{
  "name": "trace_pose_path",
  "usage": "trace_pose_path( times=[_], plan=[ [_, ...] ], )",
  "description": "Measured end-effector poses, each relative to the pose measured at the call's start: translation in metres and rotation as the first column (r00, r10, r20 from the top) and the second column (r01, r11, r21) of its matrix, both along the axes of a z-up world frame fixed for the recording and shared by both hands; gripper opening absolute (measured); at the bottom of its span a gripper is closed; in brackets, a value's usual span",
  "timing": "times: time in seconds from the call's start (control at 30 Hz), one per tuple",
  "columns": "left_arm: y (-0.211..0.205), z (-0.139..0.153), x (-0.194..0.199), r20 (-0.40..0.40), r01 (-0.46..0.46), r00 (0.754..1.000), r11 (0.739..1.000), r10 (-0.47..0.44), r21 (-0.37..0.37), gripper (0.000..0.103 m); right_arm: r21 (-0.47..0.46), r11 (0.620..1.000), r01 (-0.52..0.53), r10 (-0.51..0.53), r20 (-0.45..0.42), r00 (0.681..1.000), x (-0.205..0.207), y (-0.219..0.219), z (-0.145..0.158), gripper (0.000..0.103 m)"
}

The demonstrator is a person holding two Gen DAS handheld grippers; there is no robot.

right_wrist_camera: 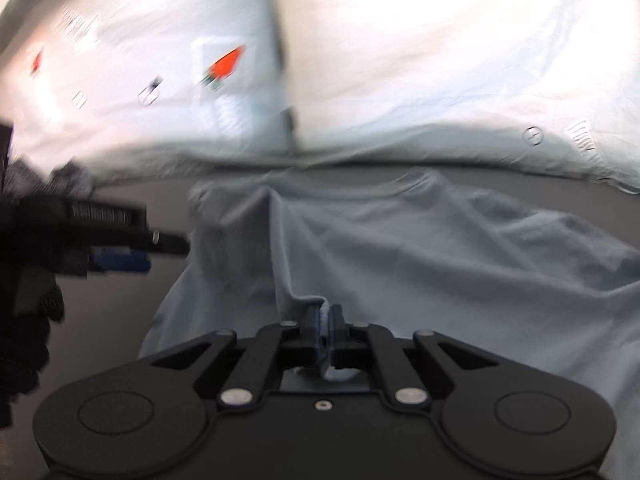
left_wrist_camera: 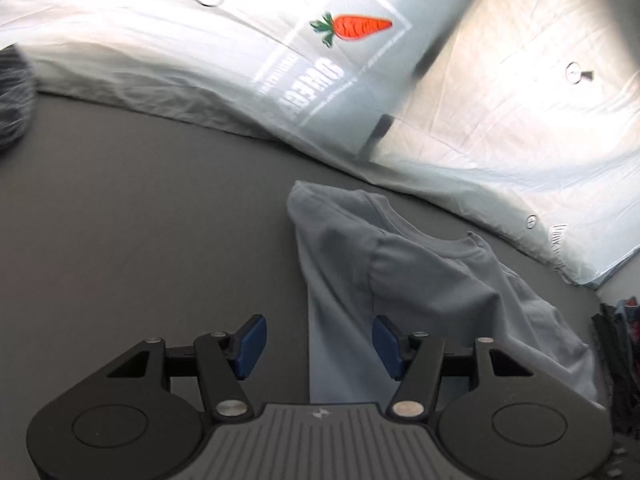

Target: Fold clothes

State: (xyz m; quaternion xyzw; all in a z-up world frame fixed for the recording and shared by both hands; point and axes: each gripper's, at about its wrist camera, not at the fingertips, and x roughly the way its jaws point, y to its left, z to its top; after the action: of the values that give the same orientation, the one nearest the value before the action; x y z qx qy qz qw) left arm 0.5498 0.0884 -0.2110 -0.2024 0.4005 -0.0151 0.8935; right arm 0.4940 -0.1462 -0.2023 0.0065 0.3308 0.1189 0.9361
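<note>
A pale blue T-shirt (left_wrist_camera: 420, 292) lies crumpled on the grey surface (left_wrist_camera: 152, 220), its collar toward the white sheet. My left gripper (left_wrist_camera: 318, 346) hangs over the shirt's left edge, open, with nothing pressed between its blue pads (left_wrist_camera: 250, 344). In the right wrist view the same T-shirt (right_wrist_camera: 420, 248) spreads ahead. My right gripper (right_wrist_camera: 325, 330) is shut on a pinched fold of the shirt's near edge, and a ridge of cloth runs from there toward the far side. The left gripper (right_wrist_camera: 120, 258) appears blurred at the left of that view, beside the shirt, held by a gloved hand (right_wrist_camera: 36, 320).
A white plastic sheet (left_wrist_camera: 500, 112) with a carrot print (left_wrist_camera: 352, 26) and lettering rises behind the shirt. A dark knitted item (left_wrist_camera: 14, 96) sits at the far left. More dark clothes (left_wrist_camera: 616, 352) lie at the right edge.
</note>
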Motion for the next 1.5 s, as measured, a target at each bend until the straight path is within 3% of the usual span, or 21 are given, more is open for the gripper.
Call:
trace_pose_path(
  times=[0.13, 0.27, 0.33, 0.53, 0.6, 0.67, 0.73, 0.87, 0.97, 1.1, 1.17, 1.23, 1.4, 1.5],
  plan=[
    [0.002, -0.008, 0.031, 0.022, 0.021, 1.000, 1.000, -0.021, 0.011, 0.060, -0.050, 0.995, 0.084, -0.081, 0.055, 0.995, 0.035, -0.023, 0.008, 0.004],
    [0.003, -0.015, 0.051, 0.029, 0.018, 0.999, 0.999, -0.019, 0.034, 0.060, -0.031, 0.986, 0.162, -0.162, 0.002, 0.987, 0.065, -0.046, -0.004, 0.009],
    [0.002, -0.019, 0.055, 0.033, 0.020, 0.999, 0.999, -0.022, 0.049, 0.060, 0.013, 0.979, 0.202, -0.202, -0.018, 0.979, 0.067, -0.056, -0.010, 0.027],
    [-0.004, -0.022, 0.060, 0.066, 0.027, 0.997, 0.994, -0.034, 0.106, 0.060, 0.221, 0.948, 0.229, -0.217, -0.078, 0.973, 0.057, -0.077, -0.016, 0.048],
    [-0.006, -0.023, 0.061, 0.072, 0.018, 0.997, 0.994, -0.026, 0.109, 0.061, 0.241, 0.944, 0.228, -0.206, -0.111, 0.972, 0.061, -0.075, -0.023, 0.048],
    [-0.008, -0.023, 0.062, 0.072, 0.012, 0.997, 0.994, -0.020, 0.112, 0.062, 0.225, 0.949, 0.220, -0.198, -0.116, 0.973, 0.064, -0.070, -0.028, 0.042],
    [-0.009, -0.023, 0.063, 0.069, 0.013, 0.997, 0.992, -0.021, 0.122, 0.062, 0.224, 0.952, 0.208, -0.189, -0.103, 0.976, 0.066, -0.068, -0.028, 0.002],
    [-0.011, -0.023, 0.064, 0.061, 0.009, 0.998, 0.991, -0.017, 0.135, 0.062, 0.241, 0.946, 0.216, -0.217, -0.025, 0.976, 0.056, -0.077, -0.010, 0.002],
    [-0.014, -0.024, 0.063, 0.068, 0.008, 0.998, 0.987, -0.019, 0.159, 0.062, 0.166, 0.955, 0.246, -0.254, 0.027, 0.967, 0.050, -0.085, 0.003, 0.002],
    [-0.022, -0.027, 0.063, 0.082, 0.000, 0.996, 0.978, -0.018, 0.207, 0.062, 0.138, 0.950, 0.281, -0.270, -0.087, 0.959, 0.060, -0.098, -0.019, 0.005],
    [-0.026, -0.028, 0.063, 0.085, 0.002, 0.996, 0.971, -0.023, 0.238, 0.062, 0.141, 0.944, 0.299, -0.286, -0.108, 0.952, 0.056, -0.100, -0.024, 0.013],
    [-0.030, -0.028, 0.063, 0.086, 0.008, 0.996, 0.963, -0.033, 0.269, 0.062, 0.138, 0.937, 0.321, -0.310, -0.099, 0.946, 0.047, -0.100, -0.020, 0.032],
    [-0.030, -0.026, 0.058, 0.066, -0.007, 0.998, 0.967, -0.010, 0.255, 0.062, 0.129, 0.951, 0.280, -0.263, -0.138, 0.955, 0.014, -0.085, -0.012, 0.033],
    [-0.034, -0.025, 0.049, 0.054, -0.009, 0.999, 0.970, -0.004, 0.244, 0.062, 0.067, 0.969, 0.239, -0.224, -0.183, 0.957, -0.005, -0.064, -0.019, 0.033]
  ],
)
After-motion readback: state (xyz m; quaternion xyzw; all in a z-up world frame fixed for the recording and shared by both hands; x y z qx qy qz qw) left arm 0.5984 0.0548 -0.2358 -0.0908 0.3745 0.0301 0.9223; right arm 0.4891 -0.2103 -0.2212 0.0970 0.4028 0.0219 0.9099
